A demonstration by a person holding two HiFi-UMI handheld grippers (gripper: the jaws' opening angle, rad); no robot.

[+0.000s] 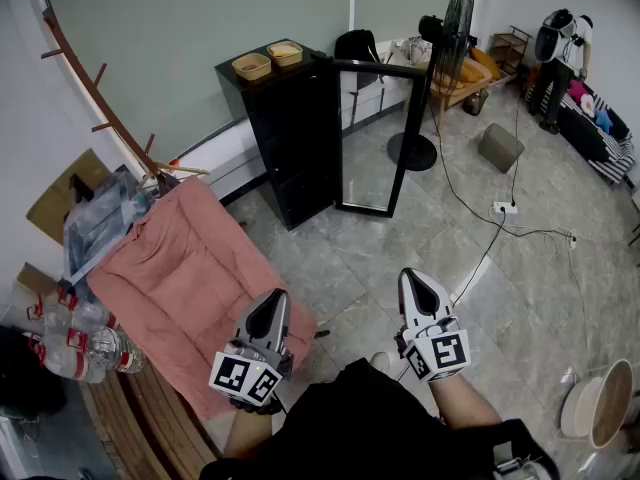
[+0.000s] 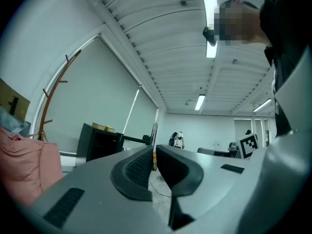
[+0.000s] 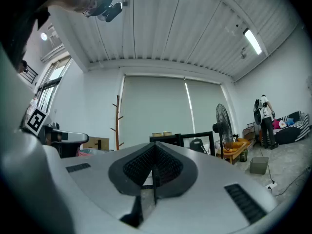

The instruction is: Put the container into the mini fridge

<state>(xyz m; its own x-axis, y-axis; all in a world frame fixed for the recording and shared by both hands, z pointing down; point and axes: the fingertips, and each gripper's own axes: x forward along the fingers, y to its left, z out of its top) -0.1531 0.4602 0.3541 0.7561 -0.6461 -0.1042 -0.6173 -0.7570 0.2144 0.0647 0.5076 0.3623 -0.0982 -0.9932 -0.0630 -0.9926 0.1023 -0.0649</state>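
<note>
Head view: grey tiled floor [image 1: 440,228]; black mini fridge [image 1: 295,138] stands door open, two tan containers [image 1: 251,65] on top; my left gripper [image 1: 268,310] and right gripper [image 1: 419,288] hover well apart from it. Left gripper view: fingers [image 2: 136,167] clenched, empty. Right gripper view: likewise

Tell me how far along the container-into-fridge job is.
Done: the mini fridge door stands open. In hand: nothing; the left tongs and right tongs are shut and empty. Left: both containers sit on the fridge's top; one needs grasping and putting inside.
</note>
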